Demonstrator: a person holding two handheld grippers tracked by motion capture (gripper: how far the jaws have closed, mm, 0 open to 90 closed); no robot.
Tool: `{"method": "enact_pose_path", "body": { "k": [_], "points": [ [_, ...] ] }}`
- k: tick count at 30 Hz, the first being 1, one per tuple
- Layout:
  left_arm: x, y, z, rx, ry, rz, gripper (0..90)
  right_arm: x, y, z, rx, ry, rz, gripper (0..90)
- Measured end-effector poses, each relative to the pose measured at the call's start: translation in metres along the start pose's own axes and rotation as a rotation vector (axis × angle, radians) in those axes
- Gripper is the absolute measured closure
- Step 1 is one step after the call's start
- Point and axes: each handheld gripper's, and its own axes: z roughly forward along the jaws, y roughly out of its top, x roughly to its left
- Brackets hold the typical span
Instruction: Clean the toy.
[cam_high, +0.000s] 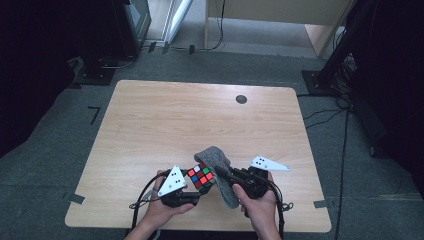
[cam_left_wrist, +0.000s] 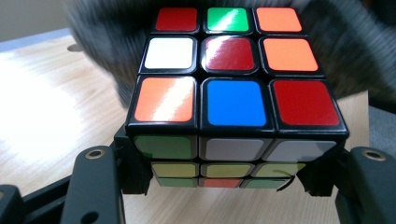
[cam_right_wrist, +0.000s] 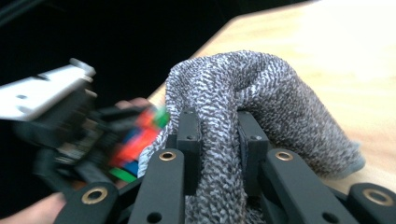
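— So how does that Rubik's cube (cam_left_wrist: 236, 100) look to handle?

— Stiff and boxy: hard black plastic with glossy stickers that catch the light, so I'd judge the faces a bit slick. It seems light. The left gripper (cam_high: 194, 196) has its jaws pinched on opposite side faces of the cube's bottom layer, holding it up near the front edge of the wooden table (cam_high: 150, 130). Flat, parallel faces suit flat jaws; a corner or an edge would likely twist out.

— Could the layers turn under the grip?

— Possibly. Squeezing one layer alone leaves the upper two free to rotate, so rubbing straight across looks safer than rubbing with a twist.

— And the grey thing?

— A knitted cloth (cam_right_wrist: 261, 93), flecked grey and white, soft and floppy, maybe a sock or a sleeve; I can't tell which. The right gripper (cam_right_wrist: 219, 140) has its jaws nipped narrow on a bunched fold of it, and the rest droops onto the table. In the high view it lies up against the cube's right side.

— Any trouble there?

— Limp fabric gives no push beyond the jaws, so I'd keep the hold close to the working end. The knit should drag nicely over the stickers.
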Motion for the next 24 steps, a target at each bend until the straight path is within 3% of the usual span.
{"method": "enact_pose_path", "body": {
  "k": [4,8,11,15,18,22,24],
  "points": [
    [-0.001,0.003,-0.004,-0.029,0.003,0.012,34.3,-0.006,-0.004,0.003,0.016,-0.019,0.013,76.1],
    [0.002,0.0,-0.002,-0.007,0.011,0.007,34.3,-0.013,-0.009,0.005,0.032,-0.017,0.057,76.1],
    [0.0,-0.001,0.0,0.006,0.0,0.008,34.3,-0.003,-0.003,0.002,0.005,0.008,0.023,76.1],
    [-0.001,0.001,-0.002,-0.016,-0.003,0.012,34.3,-0.005,-0.003,0.001,0.002,0.013,0.033,76.1],
    [0.001,0.002,-0.004,-0.028,-0.003,0.008,34.3,-0.012,-0.009,0.005,0.029,-0.025,0.056,76.2],
    [0.001,0.001,-0.001,-0.01,-0.008,0.001,34.3,-0.006,-0.004,0.001,0.001,0.024,0.072,76.2],
    [-0.001,0.001,0.0,-0.01,-0.01,0.009,34.3,0.002,0.002,-0.003,-0.014,0.036,0.036,76.1]
  ]
}}
